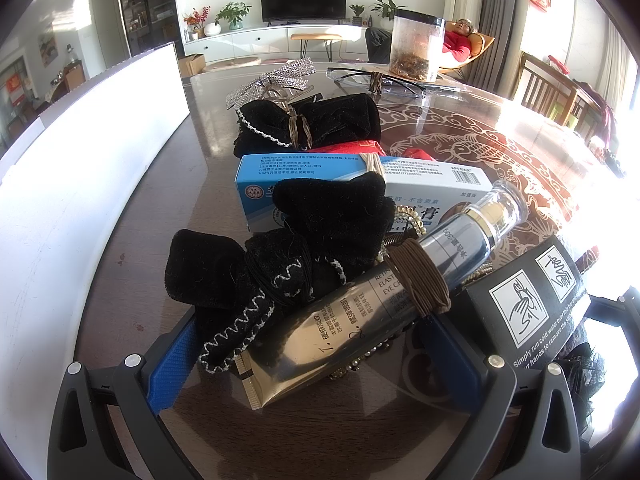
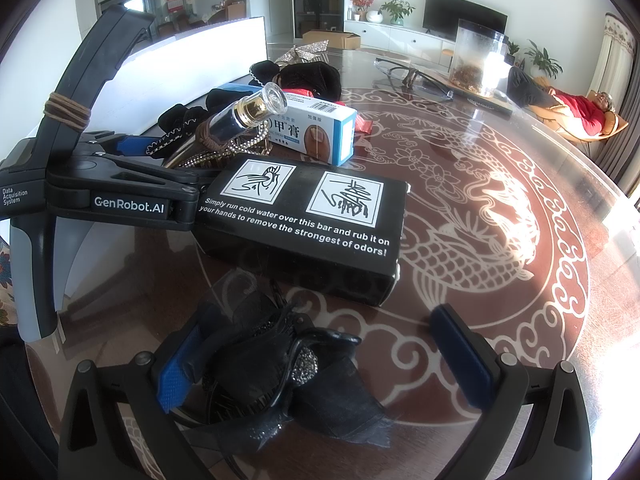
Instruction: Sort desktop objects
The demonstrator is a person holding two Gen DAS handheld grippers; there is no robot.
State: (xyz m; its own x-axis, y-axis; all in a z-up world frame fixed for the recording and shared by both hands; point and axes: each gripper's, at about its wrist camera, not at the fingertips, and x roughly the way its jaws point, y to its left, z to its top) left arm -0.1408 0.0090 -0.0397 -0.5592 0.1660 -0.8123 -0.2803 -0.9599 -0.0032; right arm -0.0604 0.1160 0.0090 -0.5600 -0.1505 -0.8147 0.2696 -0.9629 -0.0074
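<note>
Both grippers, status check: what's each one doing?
Left gripper open around gold tube. Right gripper open around black bow clip. Black box close ahead.

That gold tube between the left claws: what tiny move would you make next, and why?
Probably close the left gripper on the tube. Its jaws stand open on either side of the tube, which lies between them against a black bow, not yet gripped.

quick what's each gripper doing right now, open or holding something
Left gripper: open, jaws either side of the gold and dark cream tube, not clamped.
Right gripper: open, black sequinned hair bow lying between the jaws, not gripped.
</note>
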